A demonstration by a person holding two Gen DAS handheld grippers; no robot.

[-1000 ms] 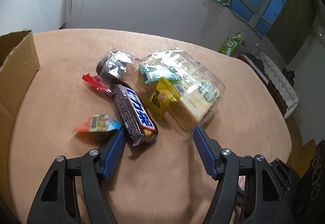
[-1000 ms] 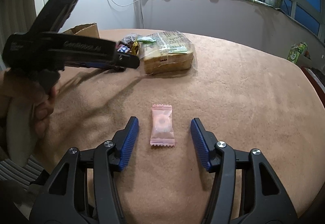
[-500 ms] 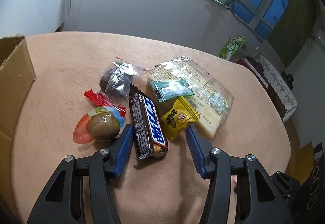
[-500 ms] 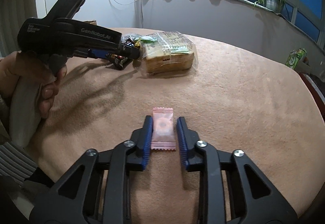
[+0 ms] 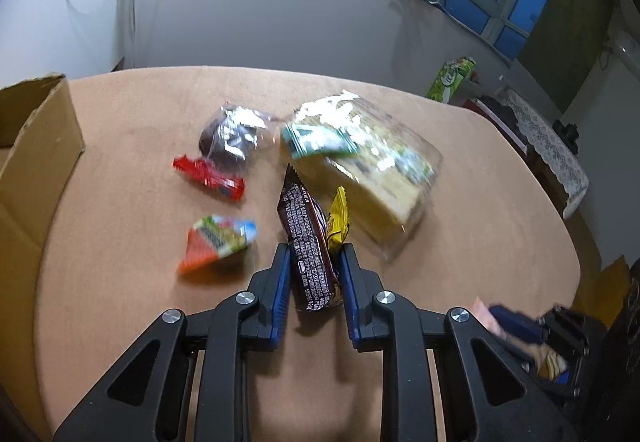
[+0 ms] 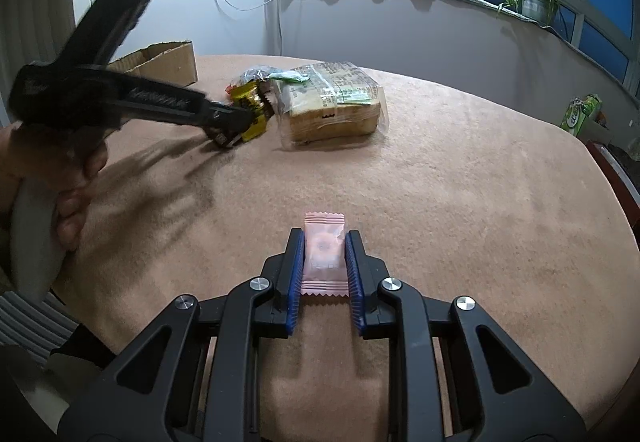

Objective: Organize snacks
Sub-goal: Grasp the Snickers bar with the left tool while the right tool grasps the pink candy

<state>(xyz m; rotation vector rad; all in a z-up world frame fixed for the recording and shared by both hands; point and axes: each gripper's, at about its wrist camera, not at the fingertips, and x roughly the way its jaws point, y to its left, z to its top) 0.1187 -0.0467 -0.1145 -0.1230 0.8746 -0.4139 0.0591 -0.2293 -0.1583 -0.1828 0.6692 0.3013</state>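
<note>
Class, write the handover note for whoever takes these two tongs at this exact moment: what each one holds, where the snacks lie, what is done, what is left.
Left tongs: shut on the brown chocolate bar and, with it, the yellow packet.
Right tongs: shut on the pink candy, near the table's front edge.
On the table: bread pack, teal packet on top of it, dark wrapped snack, red packet, jelly cup.
Cardboard box: far left; its inside is not visible.
Done: both grasps.
Left: every snack remains outside the box.
</note>
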